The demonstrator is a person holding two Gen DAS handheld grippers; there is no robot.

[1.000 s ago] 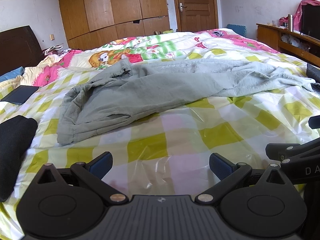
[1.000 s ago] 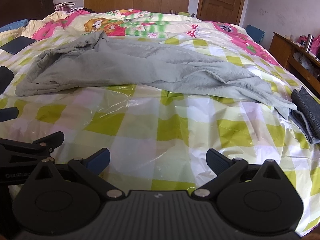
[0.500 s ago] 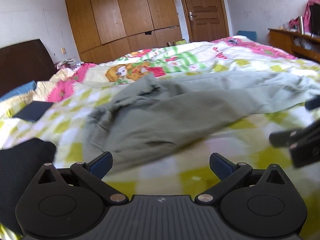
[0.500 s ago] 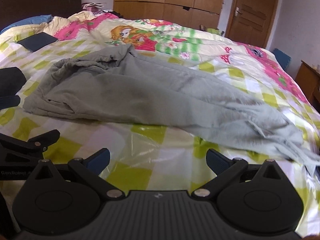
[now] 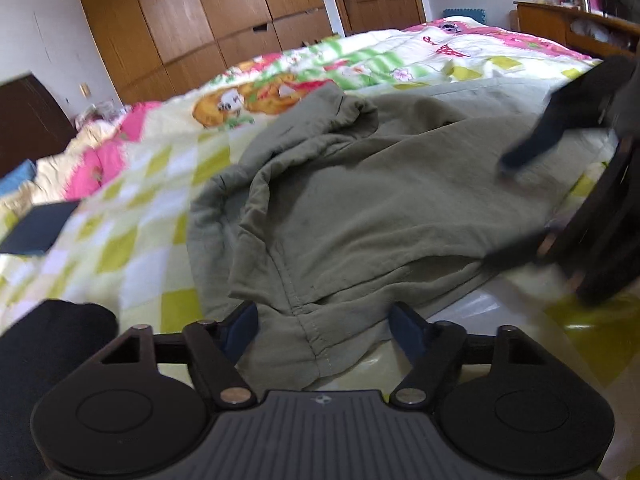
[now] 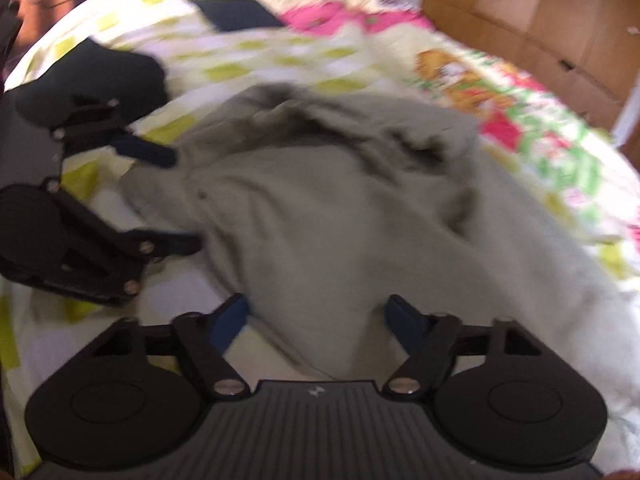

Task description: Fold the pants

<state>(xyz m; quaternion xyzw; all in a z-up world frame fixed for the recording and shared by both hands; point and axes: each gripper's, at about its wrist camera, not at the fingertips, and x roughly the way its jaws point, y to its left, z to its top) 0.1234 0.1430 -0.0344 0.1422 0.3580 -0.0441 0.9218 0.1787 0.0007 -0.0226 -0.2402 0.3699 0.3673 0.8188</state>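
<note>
Pants [image 5: 360, 216] lie rumpled on the bed [image 5: 140, 256]. Left gripper [image 5: 324, 326] and right gripper [image 6: 316, 318], jaws just narrowing yet still apart, each straddle the fabric's edge unpinched

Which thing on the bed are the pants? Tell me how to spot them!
Find the big bed with the yellow-and-white checked plastic cover. In the middle of it lies a rumpled heap of plain grey-green cotton pants, their stitched seam running toward the camera. Everything nearby is either brightly patterned or dark, like the flat navy square and the black cloth bundle; only the pants are soft, wrinkled grey-green.
</note>
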